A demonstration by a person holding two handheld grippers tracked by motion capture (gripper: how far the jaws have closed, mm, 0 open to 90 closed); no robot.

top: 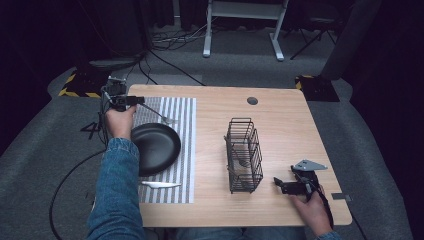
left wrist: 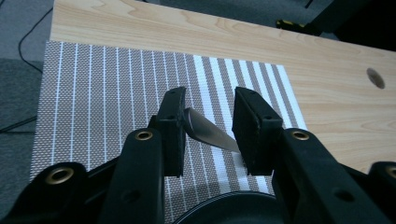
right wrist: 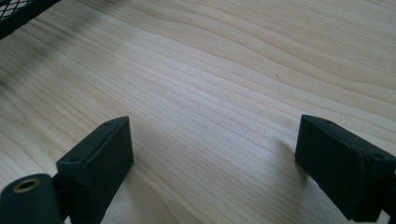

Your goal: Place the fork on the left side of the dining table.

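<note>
Where the left forearm, in a denim sleeve (top: 117,190), runs up the table's left edge, the left hand (top: 120,122) holds the left gripper (top: 141,100) level over the far left corner of the striped placemat (top: 182,150), jaws pointing toward the table's middle.

Left tongs: released, jaws part-way apart. The fork (top: 162,116) has its handle lying slantwise across the gap. In the left gripper view the handle (left wrist: 208,130) meets one pad at its end and passes by the other, with no squeeze on it. The tines lie on the far part of the placemat, just beyond the black plate (top: 155,147).

Right hand (top: 312,210): rests at the near right corner of the table (top: 285,115). The right gripper (top: 280,184) lies low and level and points left. Its jaws are released and stand wide over bare wood.

Surroundings:
- A knife (top: 160,184) lies on the near end of the placemat, just before the plate.
- A wire basket (top: 244,155) stands upright at mid-table, between the two grippers and just beside the right one.
- A round cable hole (top: 252,100) sits near the far edge.
</note>
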